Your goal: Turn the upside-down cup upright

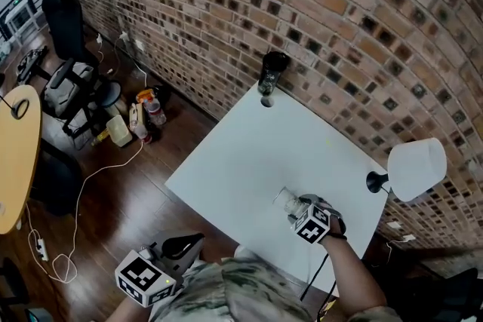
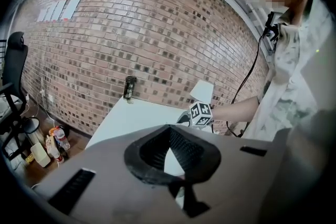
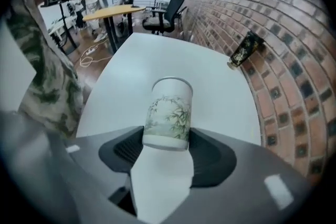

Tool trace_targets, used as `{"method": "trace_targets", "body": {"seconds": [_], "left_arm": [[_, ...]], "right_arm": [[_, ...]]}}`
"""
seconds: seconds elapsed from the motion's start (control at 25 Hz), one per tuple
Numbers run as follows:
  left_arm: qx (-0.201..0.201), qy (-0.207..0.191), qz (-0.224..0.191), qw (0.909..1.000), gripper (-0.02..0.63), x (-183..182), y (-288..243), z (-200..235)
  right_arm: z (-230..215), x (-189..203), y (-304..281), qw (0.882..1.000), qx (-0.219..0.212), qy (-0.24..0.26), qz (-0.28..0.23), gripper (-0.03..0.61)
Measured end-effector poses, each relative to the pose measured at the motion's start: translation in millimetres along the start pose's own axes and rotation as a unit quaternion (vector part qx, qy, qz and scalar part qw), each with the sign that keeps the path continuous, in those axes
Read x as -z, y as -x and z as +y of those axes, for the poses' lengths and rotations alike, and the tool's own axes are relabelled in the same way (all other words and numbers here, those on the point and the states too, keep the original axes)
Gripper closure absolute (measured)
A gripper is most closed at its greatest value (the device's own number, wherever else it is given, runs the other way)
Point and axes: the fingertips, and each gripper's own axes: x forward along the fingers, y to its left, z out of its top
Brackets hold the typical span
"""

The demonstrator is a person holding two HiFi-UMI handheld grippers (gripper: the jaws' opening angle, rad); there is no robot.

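Observation:
A white cup with a green bamboo print is held between the jaws of my right gripper, which is shut on its near end. The cup's far end points away over the white table. In the head view the cup sticks out tilted from the right gripper near the table's front edge. My left gripper hangs off the table at the lower left, its fingertips together with nothing in them.
A dark bottle stands at the table's far corner by the brick wall. A white lamp stands at the right edge. Bottles, bags and cables lie on the wooden floor, and a yellow table is at the left.

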Motion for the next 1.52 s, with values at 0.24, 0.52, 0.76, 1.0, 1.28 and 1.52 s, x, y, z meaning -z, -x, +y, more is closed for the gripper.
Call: {"method": "trace_targets", "body": {"seconds": [0.24,0.52,0.76,1.0,1.28,1.52], "left_arm": [[0.003,0.017,-0.02,0.9996,0.607,6.5,7.9,9.8],[-0.003,0.03,-0.026,0.9992,0.607,16.4,28.1,25.4],[-0.007,0.038,-0.027,0.9989,0.607,24.6,39.0,36.3],[-0.003,0.042,-0.024,0.9988,0.607,29.2,41.6,38.3],[0.005,0.043,-0.025,0.9988,0.607,29.2,40.5,40.7],[0.009,0.042,-0.024,0.9988,0.607,32.6,42.0,40.9]], "right_arm": [[-4.3,14.1,3.7,0.981,-0.036,0.125,0.146,0.31],[-0.5,2.6,-5.1,0.936,-0.057,0.231,0.261,0.31],[8.1,-30.2,-10.2,0.934,-0.081,0.243,0.249,0.307],[15.4,-41.5,-8.8,0.934,-0.092,0.241,0.246,0.31],[1.8,-19.7,-10.5,0.892,-0.053,0.299,0.334,0.31],[17.6,-37.0,-14.7,0.903,-0.08,0.284,0.312,0.308]]}}
